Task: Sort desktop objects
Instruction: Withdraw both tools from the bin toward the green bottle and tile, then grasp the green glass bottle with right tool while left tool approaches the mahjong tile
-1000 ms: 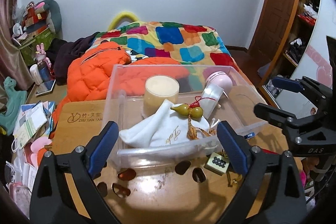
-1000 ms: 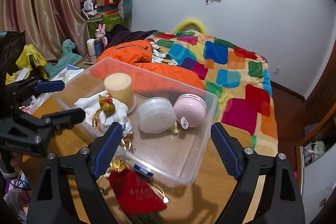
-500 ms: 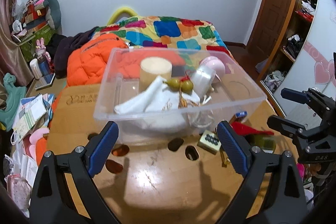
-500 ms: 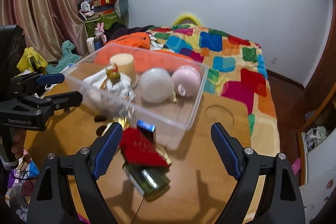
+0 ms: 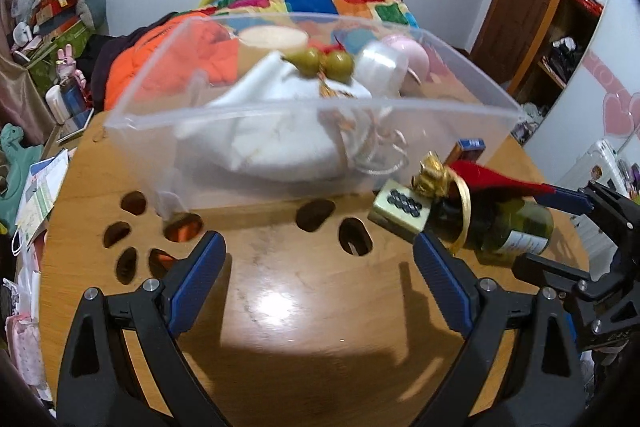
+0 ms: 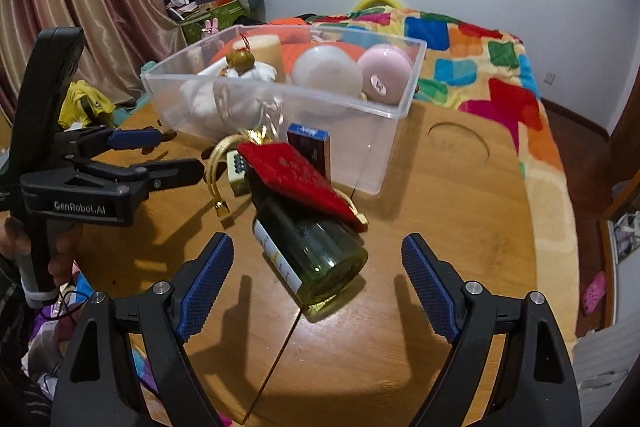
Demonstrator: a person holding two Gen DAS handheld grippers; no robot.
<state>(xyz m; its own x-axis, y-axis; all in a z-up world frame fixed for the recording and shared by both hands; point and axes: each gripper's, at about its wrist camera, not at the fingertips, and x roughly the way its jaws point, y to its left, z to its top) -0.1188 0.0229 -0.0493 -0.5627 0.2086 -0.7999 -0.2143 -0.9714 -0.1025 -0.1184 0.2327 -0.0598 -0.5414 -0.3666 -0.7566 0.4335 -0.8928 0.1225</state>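
We judged the step in hand to be picking the green bottle (image 6: 310,251) off the worktop (image 6: 460,187) for the clear bin (image 6: 394,107), which already held a white pouch (image 6: 208,99), a gourd charm (image 6: 240,59), a cream candle (image 6: 266,47) and two round cases. The bottle lay on its side just in front of the bin, its base toward our right claw (image 6: 316,281), with a red pouch (image 6: 296,179) draped over its neck, and a small dotted tile (image 5: 400,209) and a blue-topped box (image 6: 309,141) touching or just beside it.

Our right claw stood wide and empty, one finger on either side of the bottle's base. Our left claw (image 5: 320,277) was also wide and empty, over bare wood in front of the bin, well left of the bottle.

To do it well, we thought the right claw should close across the bottle's body rather than its base: glass is slick and it could roll. The red pouch would likely slide off when lifted, so clearing it first with the left claw seemed safer.
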